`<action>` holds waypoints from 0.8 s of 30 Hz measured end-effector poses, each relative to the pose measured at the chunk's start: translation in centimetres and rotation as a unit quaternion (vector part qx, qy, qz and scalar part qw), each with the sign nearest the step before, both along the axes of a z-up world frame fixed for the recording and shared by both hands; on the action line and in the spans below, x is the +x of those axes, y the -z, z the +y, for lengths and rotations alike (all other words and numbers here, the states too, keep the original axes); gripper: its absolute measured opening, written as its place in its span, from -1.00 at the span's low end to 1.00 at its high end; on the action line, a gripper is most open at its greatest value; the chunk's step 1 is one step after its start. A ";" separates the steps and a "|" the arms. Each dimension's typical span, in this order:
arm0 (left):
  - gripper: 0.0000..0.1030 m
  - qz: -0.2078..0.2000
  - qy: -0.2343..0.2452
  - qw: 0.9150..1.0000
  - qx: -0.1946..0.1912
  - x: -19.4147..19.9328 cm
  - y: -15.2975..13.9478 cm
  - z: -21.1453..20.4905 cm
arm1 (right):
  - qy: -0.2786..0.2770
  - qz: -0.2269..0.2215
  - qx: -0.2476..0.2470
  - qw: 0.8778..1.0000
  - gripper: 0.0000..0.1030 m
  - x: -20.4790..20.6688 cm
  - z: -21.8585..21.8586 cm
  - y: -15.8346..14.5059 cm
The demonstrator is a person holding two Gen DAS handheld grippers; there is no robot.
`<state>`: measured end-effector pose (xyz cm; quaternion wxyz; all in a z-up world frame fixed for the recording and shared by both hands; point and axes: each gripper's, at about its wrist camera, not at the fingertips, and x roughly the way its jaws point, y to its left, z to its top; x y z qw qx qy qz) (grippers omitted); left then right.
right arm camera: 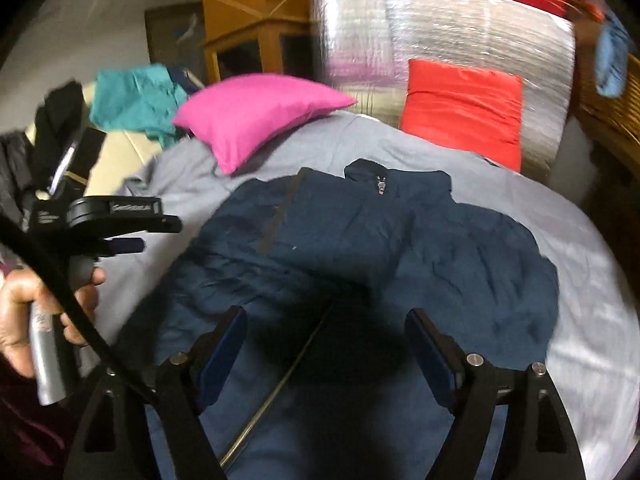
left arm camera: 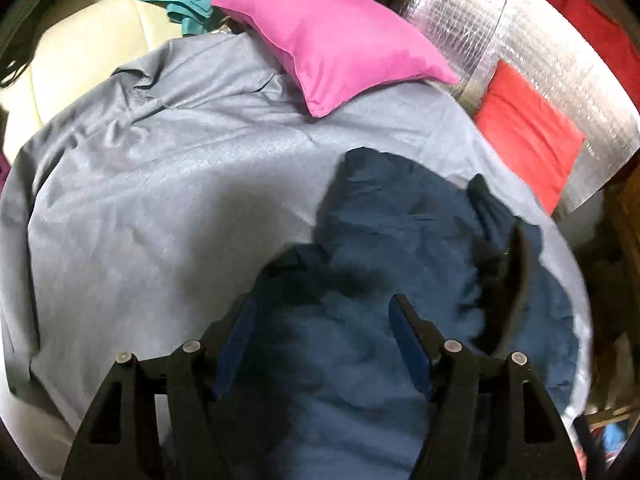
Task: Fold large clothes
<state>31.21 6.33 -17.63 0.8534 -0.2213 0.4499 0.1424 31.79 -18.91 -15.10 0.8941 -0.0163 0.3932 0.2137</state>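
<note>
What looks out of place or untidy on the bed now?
The teal garment lies crumpled behind the pink pillow, not folded. The navy jacket is rumpled on the grey sheet. Nothing looks spilled or damaged.

jacket (right arm camera: 360,240) flat on bedsheet (right arm camera: 580,280); two pillows (right arm camera: 256,120) behind it, foil panel (right arm camera: 440,28) behind those.

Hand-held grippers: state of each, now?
Left hand-held gripper: open, empty, above the navy jacket.
Right hand-held gripper: open, empty, above it too.

one navy jacket (right arm camera: 360,248), two cushions (right arm camera: 256,124), two tools (right arm camera: 324,344)
</note>
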 end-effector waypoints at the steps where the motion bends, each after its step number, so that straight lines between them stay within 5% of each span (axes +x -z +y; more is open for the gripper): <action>1: 0.36 0.002 0.013 1.000 0.011 0.8 0.7 0.2 | -0.003 0.000 -0.013 1.000 0.63 1.0 0.7 0.6; 8: 0.36 0.018 0.034 0.999 -0.017 3.4 2.7 2.2 | -0.027 -0.010 -0.110 0.994 0.63 6.2 4.7 3.8; 11: 0.36 0.031 0.026 0.999 -0.030 4.3 4.0 2.8 | -0.011 -0.003 -0.106 0.994 0.61 7.6 4.8 4.4; 17: 0.36 0.039 0.030 0.998 -0.037 5.0 4.7 2.5 | 0.113 -0.002 0.039 0.993 0.57 9.4 0.0 3.5; 19: 0.36 0.040 0.031 0.998 -0.035 5.0 4.7 2.3 | 0.169 0.012 0.109 0.980 0.57 9.5 -2.9 3.8; 24: 0.36 0.042 0.030 0.998 -0.037 5.3 4.8 2.5 | 0.275 0.073 0.260 0.923 0.58 8.4 -10.7 6.7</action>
